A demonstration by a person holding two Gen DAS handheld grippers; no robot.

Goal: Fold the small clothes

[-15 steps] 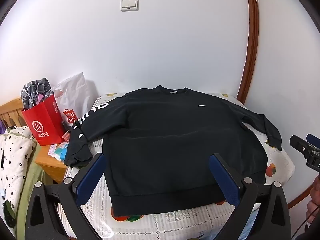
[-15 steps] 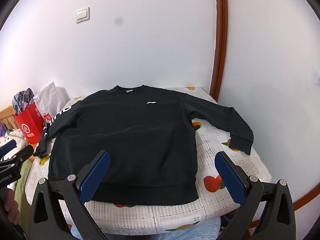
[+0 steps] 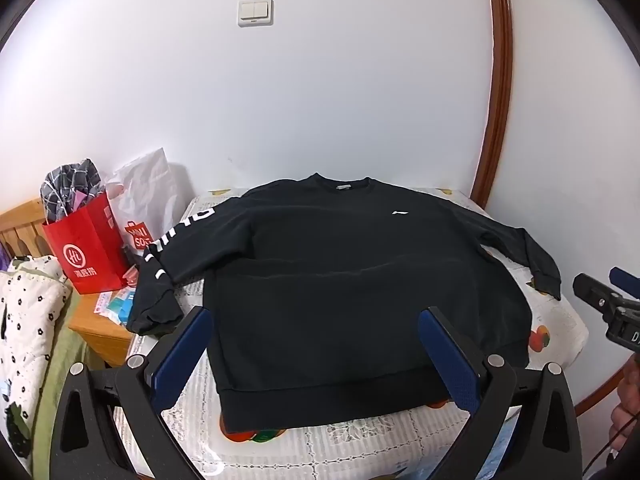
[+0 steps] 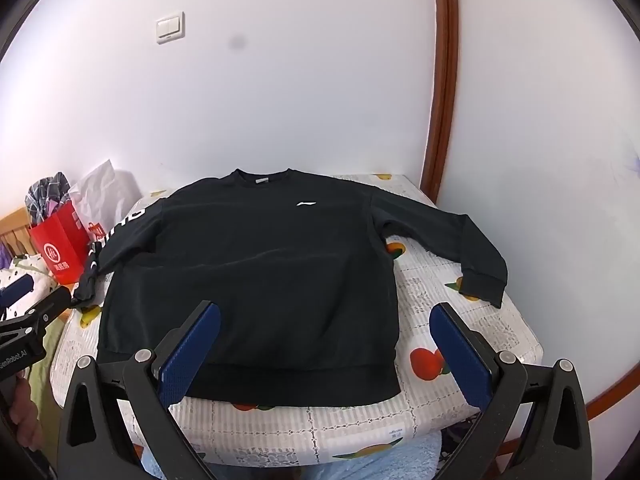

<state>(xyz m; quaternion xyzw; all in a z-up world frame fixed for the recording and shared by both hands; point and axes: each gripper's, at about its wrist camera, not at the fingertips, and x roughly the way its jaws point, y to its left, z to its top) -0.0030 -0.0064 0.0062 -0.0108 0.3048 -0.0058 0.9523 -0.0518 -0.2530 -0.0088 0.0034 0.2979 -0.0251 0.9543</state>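
A: Where is the black sweatshirt [image 3: 360, 288] found?

B: It is spread flat, front up, on a counter [image 3: 360, 452] covered by a white cloth printed with fruit. The collar is turned toward the white wall and the hem toward the cameras. A small white logo [image 3: 402, 212] is seen on the chest.

A: How are the sleeves laid?

B: Both are stretched outward. The lettered sleeve [image 3: 176, 252] is draped over the counter's edge on the side of the red bag, its cuff hanging down. The plain sleeve [image 4: 460, 240] is laid on the cloth, its cuff near the opposite edge.

A: What is noted of the grippers?

B: The left gripper [image 3: 316, 354] is held above the hem with its blue pads spread wide and nothing between them. The right gripper [image 4: 326, 354] is likewise held wide apart and empty, over the hem's corner on the plain-sleeve side. No fabric is touched by either. Each gripper is glimpsed at the border of the other's view.

A: And around the counter?

B: A red paper bag [image 3: 86, 252] stuffed with checked cloth is stood on a wooden nightstand [image 3: 100, 328] just beside the lettered sleeve, with a white plastic bag [image 3: 148, 188] behind it. A light switch [image 3: 256, 12] is fixed on the wall, and a curved wooden trim [image 3: 500, 92] is seen at the corner.
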